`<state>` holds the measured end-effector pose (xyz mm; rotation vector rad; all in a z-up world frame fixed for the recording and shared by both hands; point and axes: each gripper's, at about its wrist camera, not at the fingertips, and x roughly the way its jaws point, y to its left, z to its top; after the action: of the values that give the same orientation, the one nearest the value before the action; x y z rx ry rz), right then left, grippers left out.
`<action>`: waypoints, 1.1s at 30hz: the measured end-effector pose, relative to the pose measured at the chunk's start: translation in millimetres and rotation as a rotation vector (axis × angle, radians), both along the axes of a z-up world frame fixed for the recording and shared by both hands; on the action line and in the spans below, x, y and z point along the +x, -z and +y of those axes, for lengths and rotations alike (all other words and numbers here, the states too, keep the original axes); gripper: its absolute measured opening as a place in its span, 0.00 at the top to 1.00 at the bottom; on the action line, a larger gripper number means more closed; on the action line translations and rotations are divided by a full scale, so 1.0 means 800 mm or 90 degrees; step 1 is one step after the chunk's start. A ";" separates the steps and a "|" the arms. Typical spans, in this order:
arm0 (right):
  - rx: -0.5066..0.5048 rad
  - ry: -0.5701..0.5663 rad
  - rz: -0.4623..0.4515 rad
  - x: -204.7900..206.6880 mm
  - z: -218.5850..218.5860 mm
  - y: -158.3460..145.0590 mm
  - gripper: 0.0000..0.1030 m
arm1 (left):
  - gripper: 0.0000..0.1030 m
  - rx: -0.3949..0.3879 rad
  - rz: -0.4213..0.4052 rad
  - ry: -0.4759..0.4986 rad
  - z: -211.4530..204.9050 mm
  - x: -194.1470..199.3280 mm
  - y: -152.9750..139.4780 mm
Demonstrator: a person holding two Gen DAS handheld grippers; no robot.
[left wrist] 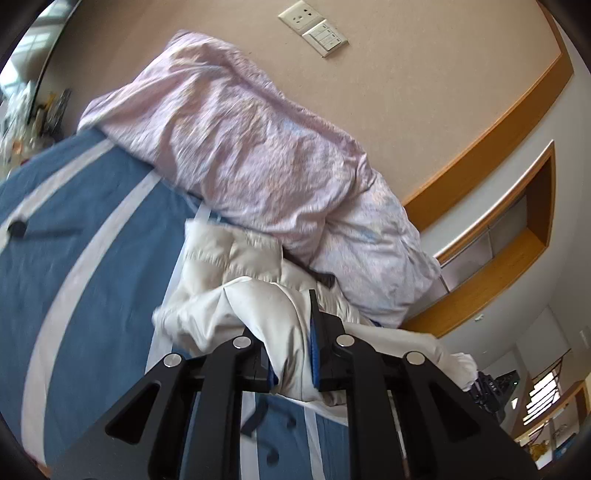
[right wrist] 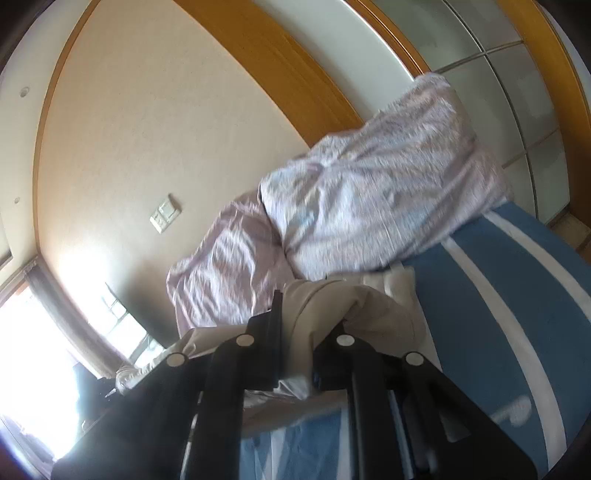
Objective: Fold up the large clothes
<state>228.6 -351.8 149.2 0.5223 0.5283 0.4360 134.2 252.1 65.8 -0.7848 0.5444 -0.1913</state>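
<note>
**A:** Left side first, nearest in. What have I got?

**B:** My left gripper (left wrist: 291,354) is pinched nearly closed on a bunched fold of the white padded jacket (left wrist: 236,302). The cloth is squeezed right between the blue-padded fingers (left wrist: 315,354) and spills out toward twelve o'clock.

**A:** And the right?

**B:** Same story. My right gripper (right wrist: 297,350) is clamped almost shut on another fold of that jacket (right wrist: 332,306); the cream fabric humps up between the black fingers (right wrist: 275,332).

**A:** Where is the rest of the garment?

**B:** In the left view it trails off to three o'clock, a cuff hanging at the edge. Its quilted lining shows at eleven o'clock from my jaws, and the whole thing is over the blue bedspread with white stripes (left wrist: 92,236).

**A:** Further out?

**B:** A rumpled pink duvet (left wrist: 240,140) is heaped at twelve o'clock beyond the jacket. A small black object (left wrist: 16,228) lies on the bedspread at nine o'clock; blurred, I cannot name it.

**A:** And the back?

**B:** A beige wall with a socket and switch plate (left wrist: 314,27) at twelve o'clock.
</note>
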 end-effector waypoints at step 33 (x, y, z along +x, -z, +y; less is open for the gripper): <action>-0.145 0.171 0.165 0.294 0.098 0.149 0.81 | 0.82 0.026 0.119 -0.102 0.010 0.246 0.098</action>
<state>464.0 -273.6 30.3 0.4240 0.7363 0.0489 331.4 260.0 -12.4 -0.8080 0.6568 0.0419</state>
